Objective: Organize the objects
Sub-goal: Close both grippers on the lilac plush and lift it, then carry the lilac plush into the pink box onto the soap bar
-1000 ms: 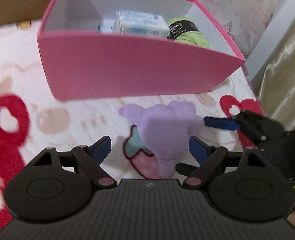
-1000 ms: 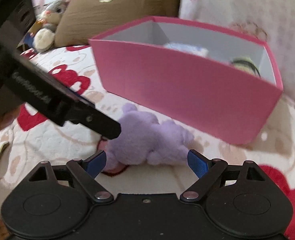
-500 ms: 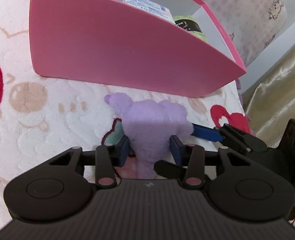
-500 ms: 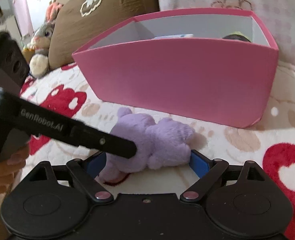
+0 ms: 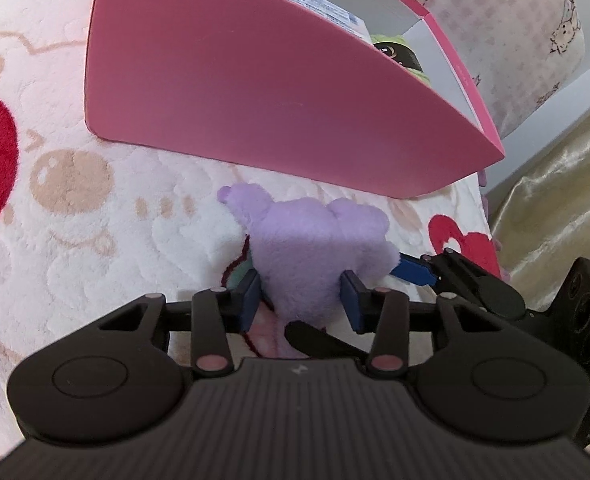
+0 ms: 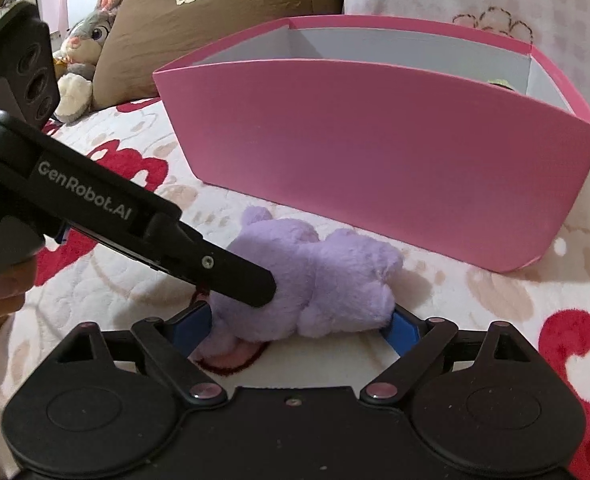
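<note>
Plush [image 5: 315, 248] pinched by left tool [image 5: 301, 298], jaws just closed; right tool [image 6: 295, 322] gapes around it. Soft fur may slip short of box [image 5: 255, 92].

I count one purple plush toy [image 5: 315, 248], one pink box [image 6: 375, 152], one grey stuffed rabbit [image 6: 83, 60], one brown pillow [image 6: 231, 12], and my two grippers.

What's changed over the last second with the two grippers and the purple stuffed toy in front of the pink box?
The left gripper has just been closing: a second ago its jaws stood wide, now its blue pads pinch the fluffy purple plush toy. The right gripper edged nearer, jaws open either side of the toy. The toy lies on the heart-patterned blanket and the pink cardboard box sits as before.
</note>
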Demonstrator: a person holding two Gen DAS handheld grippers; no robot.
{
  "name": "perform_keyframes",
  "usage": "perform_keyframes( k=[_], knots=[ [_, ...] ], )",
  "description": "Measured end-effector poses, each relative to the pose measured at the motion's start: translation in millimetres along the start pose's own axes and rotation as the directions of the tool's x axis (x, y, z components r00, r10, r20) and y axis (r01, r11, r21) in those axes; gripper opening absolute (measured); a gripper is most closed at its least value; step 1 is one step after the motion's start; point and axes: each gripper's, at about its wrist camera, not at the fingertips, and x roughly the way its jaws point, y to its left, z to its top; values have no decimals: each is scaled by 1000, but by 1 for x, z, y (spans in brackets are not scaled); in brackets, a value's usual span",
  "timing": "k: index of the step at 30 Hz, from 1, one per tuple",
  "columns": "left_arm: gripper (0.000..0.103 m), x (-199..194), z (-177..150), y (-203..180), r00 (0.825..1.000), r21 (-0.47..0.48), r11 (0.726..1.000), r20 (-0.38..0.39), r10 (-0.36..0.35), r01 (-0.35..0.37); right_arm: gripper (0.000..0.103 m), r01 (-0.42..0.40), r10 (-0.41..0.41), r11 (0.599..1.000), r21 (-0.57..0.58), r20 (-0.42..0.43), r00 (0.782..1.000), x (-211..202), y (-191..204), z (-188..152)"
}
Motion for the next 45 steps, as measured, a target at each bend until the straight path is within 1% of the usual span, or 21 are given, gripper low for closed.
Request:
perform_keyframes(
  k=[5,9,13,16,18,20,24,29,35,37,39,42,45],
  knots=[
    [42,3,2,1,1000,-16,1000,-7,-8,8,93,-7,7,1000,6,20,1000,0,-5,0],
    [45,3,2,1,1000,-21,1000,-5,1,-1,95,24,-23,999,-29,34,999,0,0,1],
    [46,4,2,-1,1000,-5,1000,-1,13,-13,96,54,-50,996,-76,51,997,0,6,1],
    [46,3,3,-4,999,24,999,10,31,-31,96,62,-57,994,-92,59,997,1,7,2],
    [44,3,4,-8,999,39,998,8,39,-39,96,60,-55,995,-84,53,997,1,5,2],
    [43,3,5,-12,999,68,996,9,52,-52,94,54,-50,996,-73,56,997,-2,2,1],
    [43,1,5,-22,997,96,993,15,75,-76,91,36,-34,999,-39,53,998,-3,-2,2],
    [43,-11,1,-38,994,158,982,26,104,-106,90,21,-21,1000,-4,38,999,-14,3,6],
    [43,-28,-11,-43,997,168,983,7,74,-74,90,-5,5,1000,3,11,1000,-36,13,8],
    [43,-31,-15,-49,998,172,984,-8,59,-57,90,21,-21,1000,11,1,1000,-45,18,9],
    [43,-36,-18,-59,998,188,981,-27,54,-48,90,42,-43,999,13,26,999,-59,23,5],
    [43,-46,-20,-75,998,254,966,-32,60,-50,90,80,-80,997,-1,37,996,-75,31,7],
    [43,-59,-21,-88,998,284,958,-34,48,-37,90,103,-103,995,14,55,993,-90,34,12]
  ],
)
